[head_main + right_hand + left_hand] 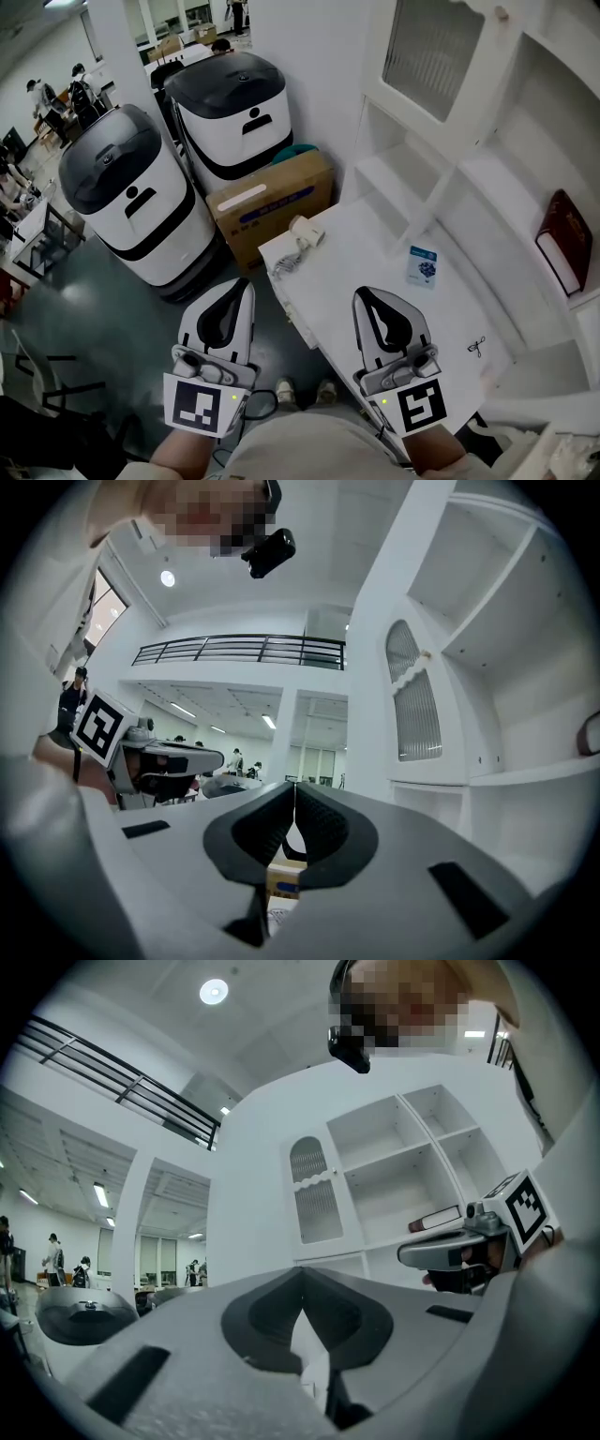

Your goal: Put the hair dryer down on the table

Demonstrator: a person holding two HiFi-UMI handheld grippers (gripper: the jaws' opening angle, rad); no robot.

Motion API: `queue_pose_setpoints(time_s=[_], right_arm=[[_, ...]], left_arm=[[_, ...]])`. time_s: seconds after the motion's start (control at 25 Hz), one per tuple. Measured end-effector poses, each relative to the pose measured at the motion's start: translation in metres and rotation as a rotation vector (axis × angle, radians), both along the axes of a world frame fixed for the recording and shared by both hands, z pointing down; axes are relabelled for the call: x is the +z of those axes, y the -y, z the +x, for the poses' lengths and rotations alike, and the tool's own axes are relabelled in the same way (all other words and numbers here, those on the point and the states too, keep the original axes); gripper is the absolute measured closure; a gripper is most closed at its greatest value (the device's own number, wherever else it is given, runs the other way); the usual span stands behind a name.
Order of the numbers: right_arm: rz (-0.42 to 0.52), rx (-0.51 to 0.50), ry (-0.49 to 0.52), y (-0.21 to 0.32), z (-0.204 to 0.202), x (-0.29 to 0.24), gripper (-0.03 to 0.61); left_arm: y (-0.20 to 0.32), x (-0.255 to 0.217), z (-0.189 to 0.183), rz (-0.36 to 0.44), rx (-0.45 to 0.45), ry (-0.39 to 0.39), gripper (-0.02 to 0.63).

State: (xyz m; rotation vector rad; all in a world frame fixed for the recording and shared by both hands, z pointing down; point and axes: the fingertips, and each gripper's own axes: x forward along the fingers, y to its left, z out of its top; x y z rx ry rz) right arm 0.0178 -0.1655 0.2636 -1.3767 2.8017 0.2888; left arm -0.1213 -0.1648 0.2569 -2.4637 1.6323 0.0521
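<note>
Cardboard box (272, 208) beside two grey-lidded white machines (131, 192); red book (563, 239) in white cabinet (487, 178)

Surface (375, 291) sits right of centre, with the shelf unit (487, 178) along its right side. Hair dryer (307, 231) lies on the far left corner of the surface, its cord (281, 265) bunched just beside it at the left edge. Card (422, 265) lies mid-surface, right of the hair dryer and well apart from it. Book (562, 241) leans in a right-hand shelf compartment. Cardboard box (272, 202) stands on the floor (112, 319) just beyond the hair dryer's corner. Near machine (131, 197) stands left of the box, far machine (234, 108) behind it. Left tongs (247, 283) over the floor, left of the surface; right tongs (360, 294) over its near part.
</note>
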Motion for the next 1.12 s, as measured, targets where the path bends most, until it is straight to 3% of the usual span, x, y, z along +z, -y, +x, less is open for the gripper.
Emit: queue_pose_setpoints(time_s=[0.44,0.68,1.12], right_arm=[[-0.027,-0.037,0.048,0.005,-0.002,-0.005,0.560],[-0.021,-0.034,0.052,0.006,0.001,-0.008,0.560],[-0.032,-0.029,0.062,0.003,0.005,-0.007,0.560]], left_arm=[[0.003,0.010,0.005,-0.042,0.003,-0.004,0.600],[0.003,0.015,0.010,-0.045,-0.010,0.045,0.600],[-0.002,0.015,0.011,-0.065,0.009,0.017,0.600]])
